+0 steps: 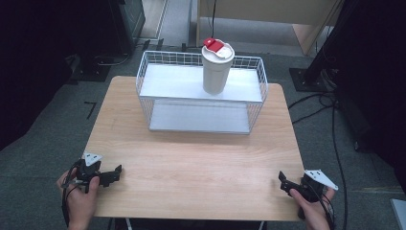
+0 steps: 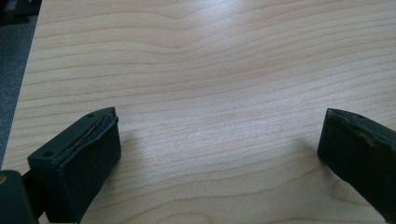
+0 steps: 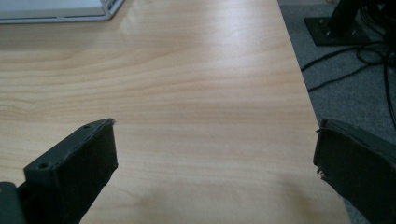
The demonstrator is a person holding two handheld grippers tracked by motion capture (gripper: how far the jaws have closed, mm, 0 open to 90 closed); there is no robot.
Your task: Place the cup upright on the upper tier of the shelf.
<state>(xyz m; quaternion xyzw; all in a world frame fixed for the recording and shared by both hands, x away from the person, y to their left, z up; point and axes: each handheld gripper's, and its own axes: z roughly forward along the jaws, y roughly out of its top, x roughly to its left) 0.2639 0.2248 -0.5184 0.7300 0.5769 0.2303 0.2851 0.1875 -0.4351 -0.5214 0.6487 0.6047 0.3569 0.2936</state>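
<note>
A white cup with a red-tabbed lid (image 1: 217,68) stands upright on the top shelf of a white wire rack (image 1: 201,91) at the far side of the wooden table (image 1: 191,158). My left gripper (image 1: 114,175) rests at the near left corner of the table, held by a hand, jaws wide apart with only bare wood between them (image 2: 219,140). At the near right corner my right gripper (image 1: 283,182) is also held by a hand, jaws spread wide over bare wood (image 3: 215,144) and close to the table's right edge. Neither gripper holds anything.
The rack has a lower shelf (image 1: 198,117) and its corner (image 3: 56,11) appears at the top left of the right gripper view. Grey carpet with black cables (image 1: 325,110) and stand feet (image 1: 306,79) surrounds the table. Dark equipment stands to the far left.
</note>
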